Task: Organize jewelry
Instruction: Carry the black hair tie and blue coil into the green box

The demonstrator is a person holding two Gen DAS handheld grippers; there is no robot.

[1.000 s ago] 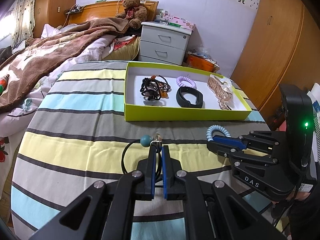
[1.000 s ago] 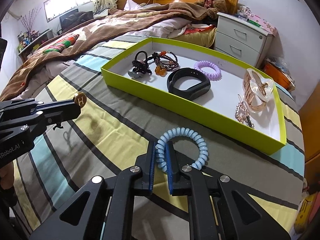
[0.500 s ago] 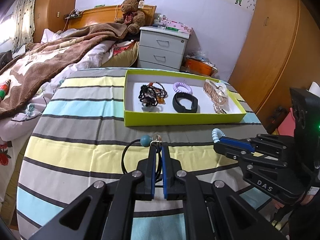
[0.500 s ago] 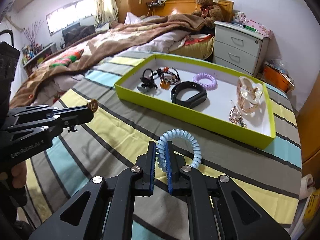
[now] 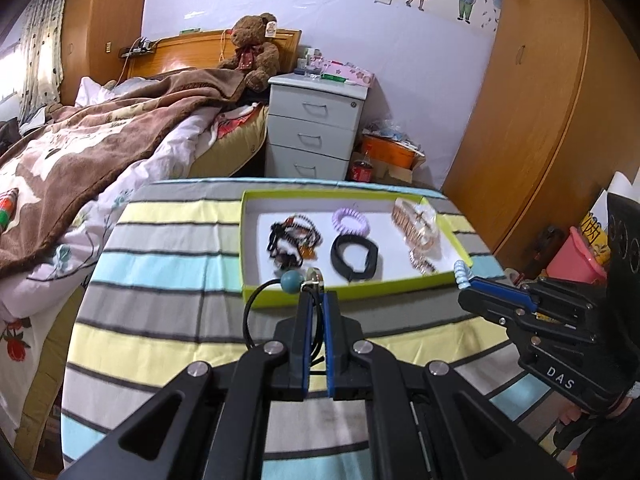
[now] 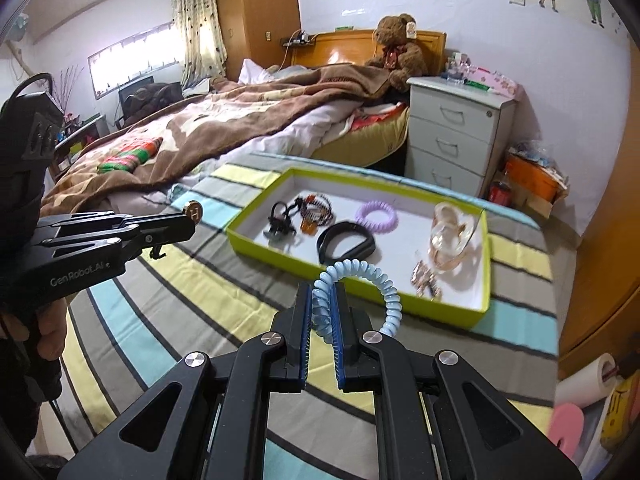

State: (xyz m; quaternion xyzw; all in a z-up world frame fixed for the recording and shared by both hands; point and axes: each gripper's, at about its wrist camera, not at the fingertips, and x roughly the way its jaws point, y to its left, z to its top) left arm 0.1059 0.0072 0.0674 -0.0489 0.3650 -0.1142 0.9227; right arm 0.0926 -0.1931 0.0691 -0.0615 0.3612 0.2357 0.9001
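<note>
My left gripper (image 5: 315, 294) is shut on a black hair tie (image 5: 249, 312) with a teal bead (image 5: 291, 281) and a gold charm, held above the striped table, just before the box's near wall. It shows in the right wrist view (image 6: 188, 220) at the left. My right gripper (image 6: 323, 286) is shut on a light blue spiral hair tie (image 6: 372, 276), held in the air before the box. It shows in the left wrist view (image 5: 466, 284) at the right. The lime green box (image 5: 360, 288) holds black and bead bracelets (image 5: 292, 240), a black band (image 5: 354, 256), a purple spiral tie (image 5: 350, 220) and gold pieces (image 5: 414, 228).
The table carries a striped cloth (image 5: 160, 320). A bed with a brown blanket (image 5: 80, 152) is at the left. A white drawer unit (image 5: 312, 128) and a teddy bear (image 5: 254, 50) stand behind. A wooden wardrobe (image 5: 520, 120) is at the right.
Both grippers have risen well above the table with their hair ties and stand higher before the box. Both stay shut.
</note>
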